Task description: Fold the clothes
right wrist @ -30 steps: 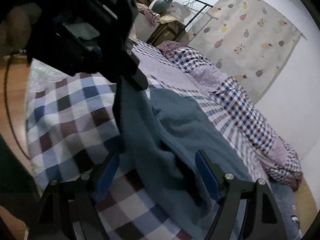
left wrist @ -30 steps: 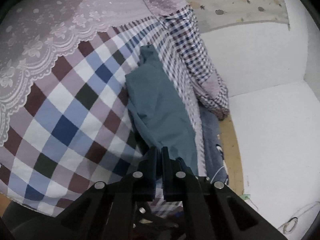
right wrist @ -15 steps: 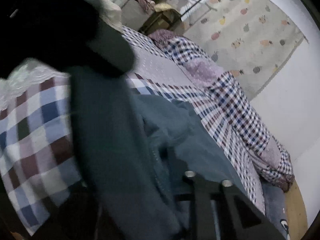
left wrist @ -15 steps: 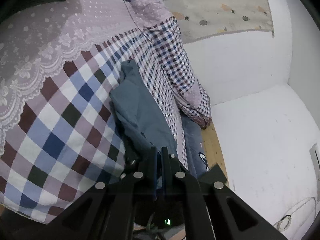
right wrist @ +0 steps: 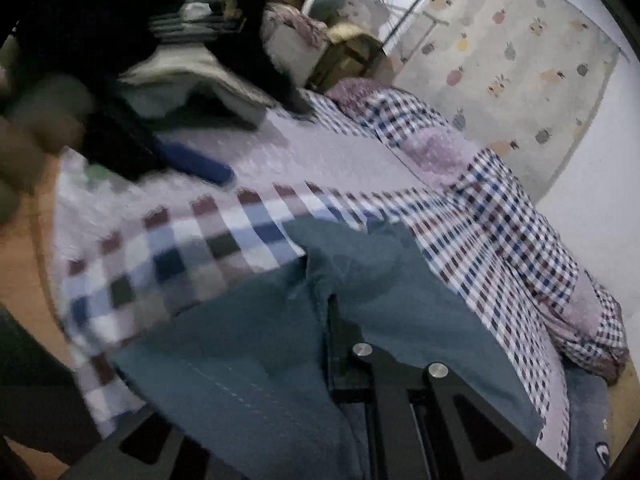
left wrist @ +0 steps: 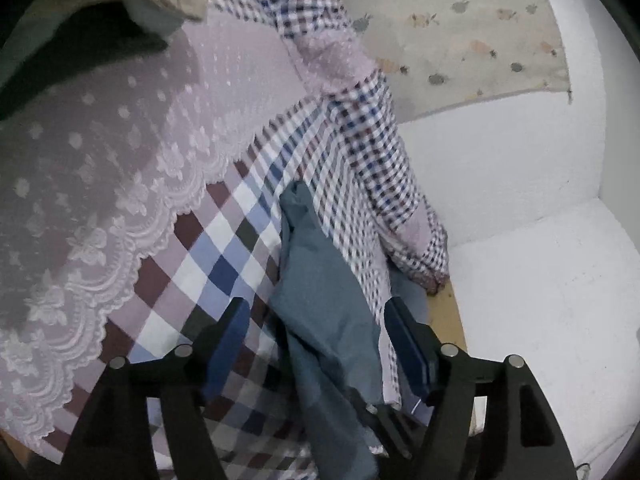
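Trousers (left wrist: 320,300), teal, soft and limp, sprawl across checked bedspread (left wrist: 208,256); left gripper (left wrist: 316,340) gapes over them, right gripper (right wrist: 332,320) clamps a fold; hems look easiest to grasp

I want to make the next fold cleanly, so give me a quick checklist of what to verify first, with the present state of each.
1. Left gripper released: ok, its blue pads stand wide apart with the teal garment lying loose between them.
2. Right gripper holding the teal garment: ok, fabric drapes over the closed fingers.
3. Garment lying flat: not ok, it is bunched and creased along the checked bedspread.
4. Garment fully on the bed: cannot tell, its near end is hidden below both cameras.
5. Folding space free: ok on the checked area beside it; piled clothes sit farther back.
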`<state>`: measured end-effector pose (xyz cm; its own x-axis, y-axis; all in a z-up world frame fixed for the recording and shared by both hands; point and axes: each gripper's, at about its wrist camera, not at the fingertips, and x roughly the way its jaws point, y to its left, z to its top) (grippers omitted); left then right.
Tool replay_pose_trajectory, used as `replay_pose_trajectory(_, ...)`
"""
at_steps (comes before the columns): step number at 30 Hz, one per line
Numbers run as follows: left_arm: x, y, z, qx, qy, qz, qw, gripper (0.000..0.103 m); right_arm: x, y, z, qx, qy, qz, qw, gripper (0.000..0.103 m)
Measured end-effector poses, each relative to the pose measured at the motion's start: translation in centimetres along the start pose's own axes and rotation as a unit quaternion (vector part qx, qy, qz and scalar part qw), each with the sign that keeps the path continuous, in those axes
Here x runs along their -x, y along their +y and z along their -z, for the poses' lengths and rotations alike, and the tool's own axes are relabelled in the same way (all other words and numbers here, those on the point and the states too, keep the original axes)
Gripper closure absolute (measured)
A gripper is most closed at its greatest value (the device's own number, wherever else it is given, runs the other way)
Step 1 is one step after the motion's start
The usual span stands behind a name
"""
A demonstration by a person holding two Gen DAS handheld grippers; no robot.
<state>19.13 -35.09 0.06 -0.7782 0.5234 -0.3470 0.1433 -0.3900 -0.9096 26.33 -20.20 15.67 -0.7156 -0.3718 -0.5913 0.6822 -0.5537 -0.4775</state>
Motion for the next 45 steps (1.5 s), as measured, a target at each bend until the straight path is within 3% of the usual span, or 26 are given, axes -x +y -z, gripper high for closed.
replay_pose_trajectory(5,-2.4,-0.1,0.2,-0.013,0.053,-0.015,0.9984,0.030,5.2,1.6,0.3,-0.001,-0.029,-0.043,0.999,0.099)
replay_pose_trajectory(10,-3.4,1.2,-0.7,0.008,0.068,-0.005,0.9976,0.030,9.3,2.2,0.8,-0.012,-0.046,-0.073,0.996,0.099)
replay_pose_trajectory(13,-4.8,1.2,-2.0,0.004,0.067,-0.002,0.9978,0.030,11.5,2.2,1.0,-0.021,-0.054,-0.087,0.995,0.099)
replay_pose_trajectory(18,-7.7,1.5,-2.4,-0.011,0.100,0.003,0.9949,0.031,13.5,1.7,0.8,-0.035,-0.063,-0.096,0.993,0.099)
replay_pose_trajectory(21,-8.5,2.1,-2.7,-0.002,0.104,0.001,0.9945,0.062,14.1,1.2,0.9,-0.044,-0.064,-0.099,0.992,0.099)
replay_pose_trajectory(22,-8.5,2.2,-2.8,0.000,0.099,0.000,0.9951,0.081,14.1,1.1,1.0,-0.046,-0.063,-0.100,0.992,0.099)
replay_pose_trajectory(23,-8.4,2.3,-3.0,0.003,0.094,-0.001,0.9956,0.089,14.0,0.9,1.0,-0.048,-0.062,-0.102,0.992,0.099)
replay_pose_trajectory(29,-5.2,0.1,-2.9,-0.021,0.033,0.024,0.9990,0.093,14.1,0.8,1.3,-0.061,-0.064,-0.114,0.989,0.099)
replay_pose_trajectory(31,-4.3,-0.9,-3.0,-0.042,0.012,0.020,0.9988,0.093,14.2,0.7,1.3,-0.064,-0.065,-0.115,0.989,0.099)
replay_pose_trajectory(34,-5.1,0.2,-3.0,-0.039,0.032,-0.024,0.9984,0.088,13.6,0.6,1.5,-0.069,-0.058,-0.116,0.989,0.099)
replay_pose_trajectory(36,-5.8,1.7,-2.9,-0.023,0.051,-0.090,0.9944,0.085,13.3,0.7,1.8,-0.073,-0.052,-0.118,0.989,0.099)
replay_pose_trajectory(37,-5.4,2.1,-2.9,-0.019,0.049,-0.098,0.9938,0.082,13.2,0.7,1.9,-0.074,-0.050,-0.119,0.989,0.099)
replay_pose_trajectory(40,-4.1,2.8,-3.0,-0.018,0.035,-0.105,0.9937,0.043,13.1,0.7,2.1,-0.079,-0.050,-0.122,0.988,0.099)
replay_pose_trajectory(41,-3.6,3.0,-3.0,-0.019,0.030,-0.104,0.9939,0.036,13.1,0.7,2.1,-0.081,-0.050,-0.123,0.988,0.099)
replay_pose_trajectory(45,-1.9,3.6,-3.3,-0.023,0.007,-0.103,0.9945,0.032,13.2,0.6,2.1,-0.084,-0.051,-0.124,0.987,0.099)
